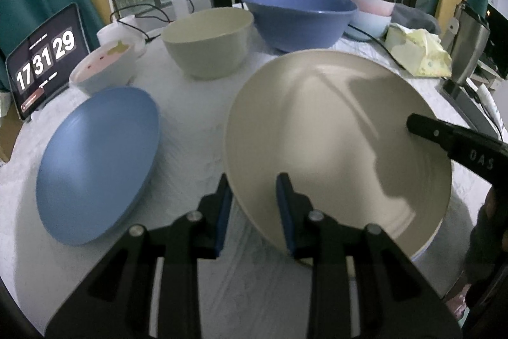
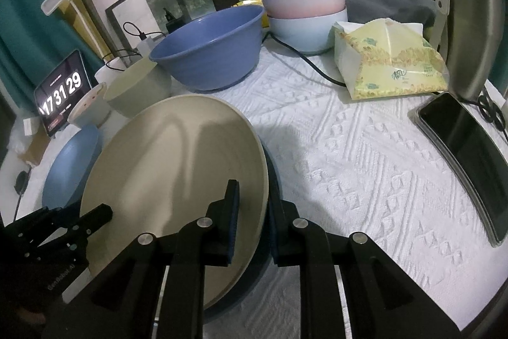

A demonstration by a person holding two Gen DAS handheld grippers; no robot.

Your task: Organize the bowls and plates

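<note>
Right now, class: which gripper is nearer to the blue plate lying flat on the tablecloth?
Left. The left gripper clamps the beige plate's rim on the side facing the blue plate. The right gripper clamps the opposite rim, farther away.

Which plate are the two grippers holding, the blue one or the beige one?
The big round beige plate. Both grippers' fingers pinch its rim, on opposite sides. The flat blue plate lies alone on the white tablecloth, untouched.

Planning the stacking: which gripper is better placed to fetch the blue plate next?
Left, probably. The blue plate lies just beside the left gripper, while the right gripper is across the beige plate, which both grippers grip by the rim.
</note>
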